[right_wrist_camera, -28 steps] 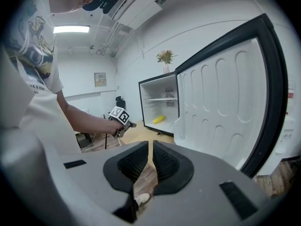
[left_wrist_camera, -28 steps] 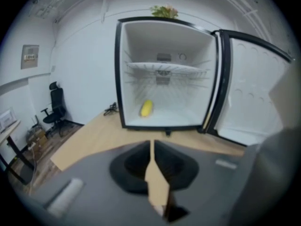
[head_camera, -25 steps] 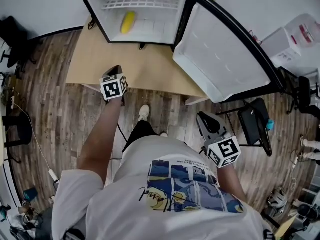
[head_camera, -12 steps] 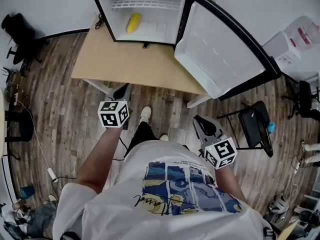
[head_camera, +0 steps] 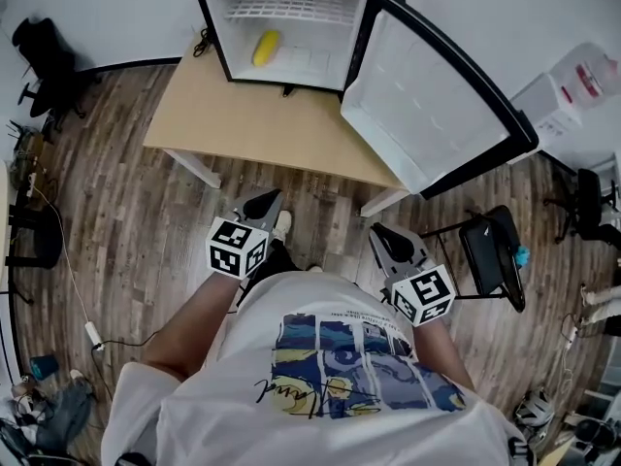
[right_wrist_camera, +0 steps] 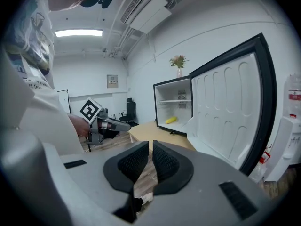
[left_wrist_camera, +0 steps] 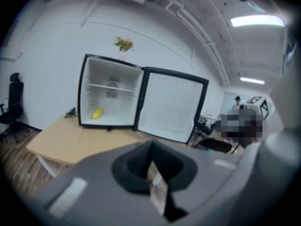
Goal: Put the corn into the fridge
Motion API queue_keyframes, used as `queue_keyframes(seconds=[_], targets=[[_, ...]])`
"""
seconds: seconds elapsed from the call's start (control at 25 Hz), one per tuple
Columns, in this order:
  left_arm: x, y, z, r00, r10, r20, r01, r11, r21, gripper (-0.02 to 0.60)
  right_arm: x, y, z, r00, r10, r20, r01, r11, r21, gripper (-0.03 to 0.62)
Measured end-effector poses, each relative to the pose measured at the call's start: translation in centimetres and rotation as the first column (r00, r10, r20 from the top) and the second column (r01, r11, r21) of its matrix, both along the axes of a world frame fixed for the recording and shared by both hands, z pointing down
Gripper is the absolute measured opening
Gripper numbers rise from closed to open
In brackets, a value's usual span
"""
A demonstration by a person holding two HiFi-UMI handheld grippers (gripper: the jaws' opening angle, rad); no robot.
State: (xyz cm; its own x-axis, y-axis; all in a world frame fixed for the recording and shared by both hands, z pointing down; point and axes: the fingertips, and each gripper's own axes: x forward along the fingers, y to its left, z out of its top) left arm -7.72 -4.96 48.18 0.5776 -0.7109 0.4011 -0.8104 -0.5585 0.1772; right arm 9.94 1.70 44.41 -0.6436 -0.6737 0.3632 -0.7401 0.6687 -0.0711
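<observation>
Two claws sit low in the head view, both closed and empty. The left claw [head_camera: 264, 202] is at lower centre-left over the wooden floor [head_camera: 126, 212], and its jaws are pressed together with nothing between them (its own view shows the pads meeting). The right claw [head_camera: 383, 236] is just right of centre. Its jaws are together too, save for a thin slit, and they hold nothing. Both claws are short of the near edge of the tabletop [head_camera: 262, 124], apart from it.

The fridge [head_camera: 215, 27] stands at the far side of that tabletop, at the top centre of the frame. Its door [head_camera: 427, 115] is swung wide open toward the upper right. The corn [head_camera: 266, 48] lies on the bottom of the compartment, in its left half, below the wire shelf [head_camera: 281, 9] (yellow against the white lining). It is well apart from either claw.

A person's white printed shirt [head_camera: 330, 377] fills the bottom of the frame. In the left claw's view a small bunch of flowers [left_wrist_camera: 123, 44] stands on top of the fridge.
</observation>
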Motion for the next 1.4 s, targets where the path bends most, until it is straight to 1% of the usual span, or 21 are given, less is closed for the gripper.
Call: queue_keyframes(seconds=[0.16,0.32,0.52,0.76,0.96,1.4], targets=[[1.1,0.9,-0.7,0.999,0.047,0.021,-0.048,0.998,0.027,0.009,-0.4,-0.1,-0.4,1.000,-0.005,0.005,0.005,1.000,0.012,0.031],[1.8,1.0,-0.9,0.998,0.061,0.027,-0.062,0.998,0.031,0.009,-0.3,0.1,-0.2,1.000,-0.007,0.007,0.007,1.000,0.008,0.029],[1.9,1.1,-0.9,0.997,0.066,0.035,-0.067,0.997,0.033,0.009,-0.1,0.2,0.0,1.000,-0.001,0.008,0.001,1.000,0.004,0.028],[2.3,1.2,-1.1,0.996,0.077,0.043,-0.079,0.996,0.041,0.009,-0.7,0.0,0.1,1.000,-0.021,0.001,0.021,1.000,0.009,0.025],[2.1,1.4,-0.5,0.996,0.073,0.048,-0.074,0.997,0.029,0.009,-1.1,0.0,0.2,0.999,-0.041,0.000,0.041,0.999,0.016,0.023],[2.3,1.2,0.2,0.996,0.069,0.056,-0.070,0.997,0.010,0.009,-0.8,-0.3,0.6,0.999,-0.046,-0.014,0.047,0.999,0.014,0.018]])
